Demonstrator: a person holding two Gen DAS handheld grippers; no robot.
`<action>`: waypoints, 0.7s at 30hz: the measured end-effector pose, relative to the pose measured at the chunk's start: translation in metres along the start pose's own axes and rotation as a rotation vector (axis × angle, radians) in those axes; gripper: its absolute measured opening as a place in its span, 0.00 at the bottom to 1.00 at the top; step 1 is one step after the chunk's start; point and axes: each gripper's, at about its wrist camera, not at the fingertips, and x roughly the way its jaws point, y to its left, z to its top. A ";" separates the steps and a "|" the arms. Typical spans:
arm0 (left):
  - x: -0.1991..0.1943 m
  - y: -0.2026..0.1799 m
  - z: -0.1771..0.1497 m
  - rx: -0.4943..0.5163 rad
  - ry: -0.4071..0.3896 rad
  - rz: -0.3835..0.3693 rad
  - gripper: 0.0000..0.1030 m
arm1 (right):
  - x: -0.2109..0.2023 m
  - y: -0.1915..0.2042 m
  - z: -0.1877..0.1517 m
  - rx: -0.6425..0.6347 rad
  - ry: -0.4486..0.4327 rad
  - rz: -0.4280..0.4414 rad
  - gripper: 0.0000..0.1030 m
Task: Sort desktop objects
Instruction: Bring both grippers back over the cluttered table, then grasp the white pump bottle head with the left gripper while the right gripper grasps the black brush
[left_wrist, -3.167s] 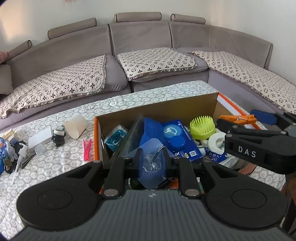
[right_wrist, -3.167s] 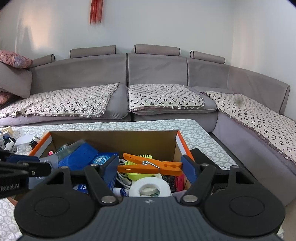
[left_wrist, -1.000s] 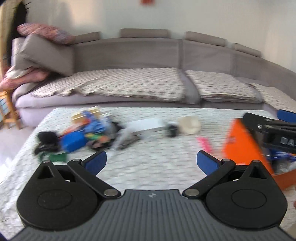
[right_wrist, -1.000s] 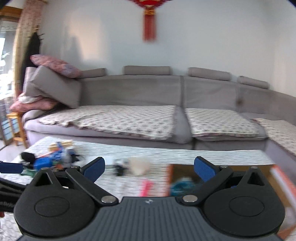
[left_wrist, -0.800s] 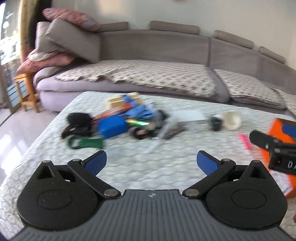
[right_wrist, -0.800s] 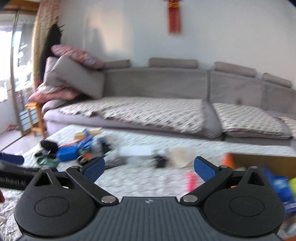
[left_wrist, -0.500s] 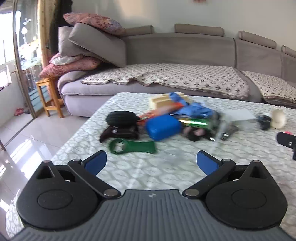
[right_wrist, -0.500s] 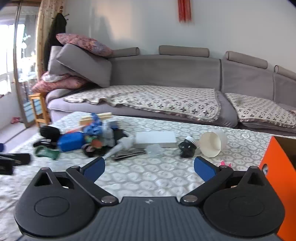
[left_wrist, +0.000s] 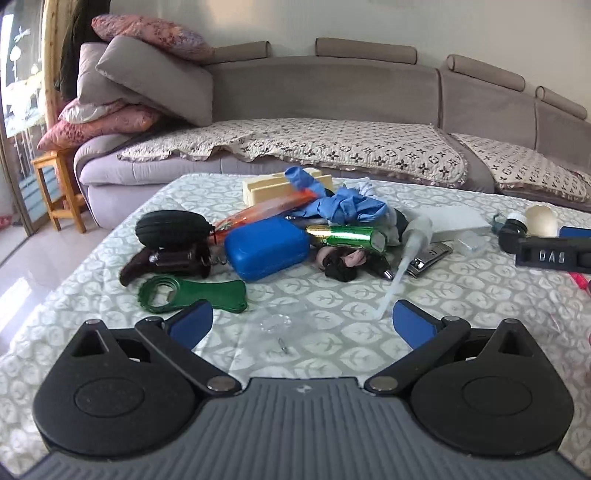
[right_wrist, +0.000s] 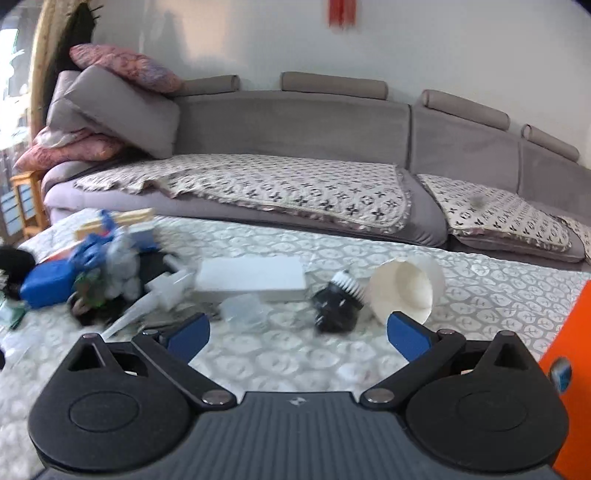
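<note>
A grey-and-white leaf-patterned tabletop (left_wrist: 332, 295) carries a green bottle opener (left_wrist: 192, 291), a blue case (left_wrist: 267, 247), a metallic green can (left_wrist: 347, 236), crumpled blue gloves (left_wrist: 351, 206) and a white cup (right_wrist: 406, 288); an orange box (right_wrist: 569, 354) stands beside.

White letters "DAS" stand on the black right tool (left_wrist: 546, 255) at the frame's right edge

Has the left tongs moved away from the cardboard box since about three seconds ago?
Yes. The left tongs swung left along the table, from over the box to facing the blue case in the clutter pile.
</note>
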 end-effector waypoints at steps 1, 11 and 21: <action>0.004 0.002 0.000 -0.009 0.007 -0.003 1.00 | 0.005 -0.002 0.003 0.001 -0.007 -0.013 1.00; 0.027 0.001 -0.011 -0.029 0.000 -0.057 0.96 | 0.025 -0.022 -0.005 0.046 0.040 0.013 0.99; 0.043 -0.043 0.002 0.057 -0.024 -0.158 0.75 | 0.035 -0.023 0.000 0.029 0.070 0.055 0.99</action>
